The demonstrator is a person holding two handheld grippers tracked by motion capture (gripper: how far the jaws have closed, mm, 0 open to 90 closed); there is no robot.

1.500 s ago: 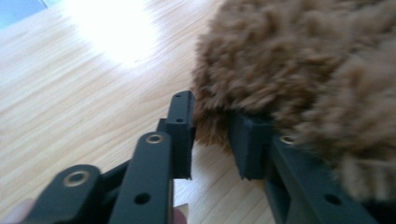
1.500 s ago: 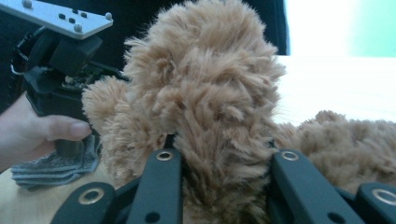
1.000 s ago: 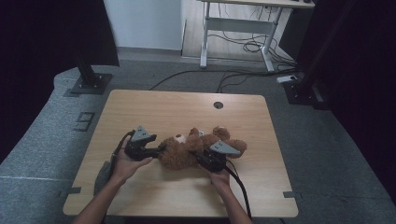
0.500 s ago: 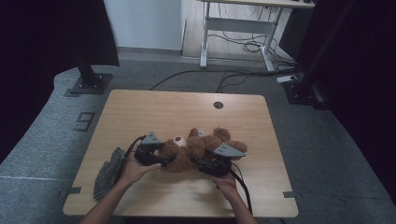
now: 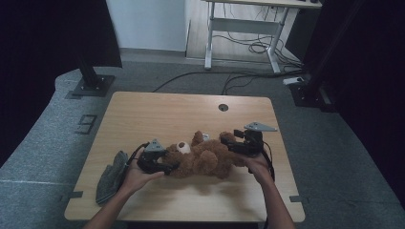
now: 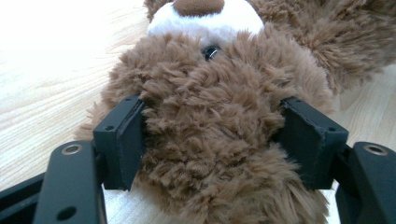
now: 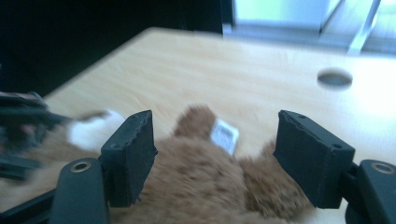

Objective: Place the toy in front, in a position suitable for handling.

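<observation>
Two grippers work on our teddy bear [image 5: 203, 160], lying on the table [image 5: 157, 114]. Our left gripper [image 6: 212, 140] pinches its furry head. Our right gripper [image 7: 217, 156] has just opened wide above its legs. One-sided pulling could drag the bear off.
</observation>
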